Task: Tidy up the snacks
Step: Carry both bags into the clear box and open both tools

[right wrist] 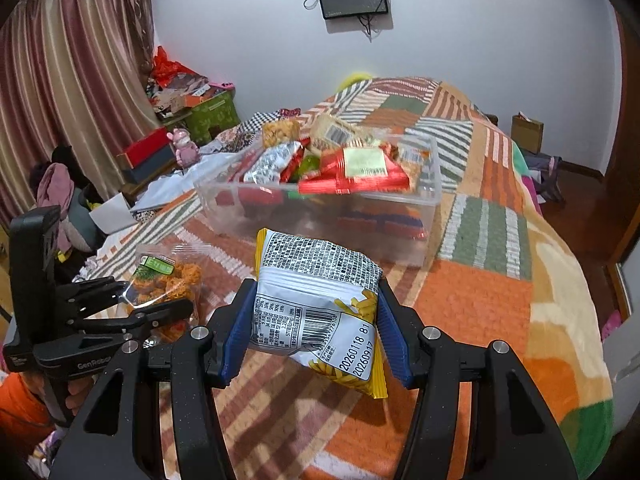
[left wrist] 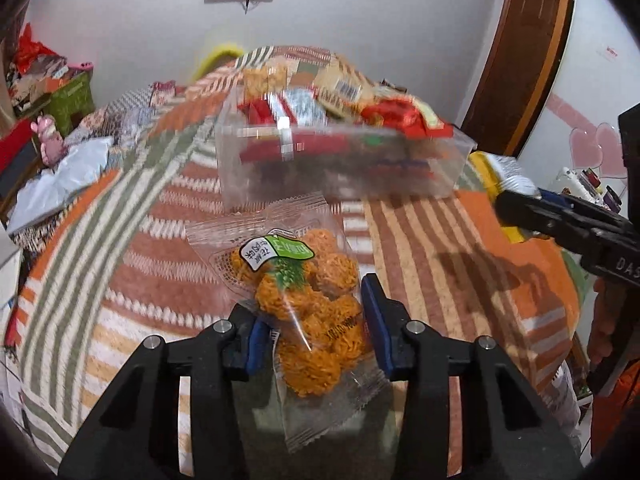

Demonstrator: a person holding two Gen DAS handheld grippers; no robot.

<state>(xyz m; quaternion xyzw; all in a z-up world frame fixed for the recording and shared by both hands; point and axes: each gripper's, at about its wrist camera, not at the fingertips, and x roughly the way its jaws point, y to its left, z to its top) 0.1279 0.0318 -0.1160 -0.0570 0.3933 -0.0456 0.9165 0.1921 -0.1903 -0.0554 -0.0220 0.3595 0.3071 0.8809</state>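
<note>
My left gripper (left wrist: pixel 316 328) is shut on a clear bag of orange noodle snack balls (left wrist: pixel 308 300) and holds it above the bed, short of the box. My right gripper (right wrist: pixel 316 332) is shut on a white and yellow snack packet (right wrist: pixel 320 296) with a barcode, also held above the bed. A clear plastic box (left wrist: pixel 344 168) heaped with several snack packs sits on the patchwork bedspread ahead of both; it also shows in the right wrist view (right wrist: pixel 320 208). The right gripper (left wrist: pixel 520 208) appears in the left wrist view, and the left gripper (right wrist: pixel 160 300) in the right.
The striped orange, green and white bedspread (right wrist: pixel 480 300) covers the bed. Boxes, a pink toy (right wrist: pixel 184 144) and clutter lie by the curtain at the left. A brown door frame (left wrist: pixel 520 60) and a paper bag (right wrist: pixel 527 133) stand at the right.
</note>
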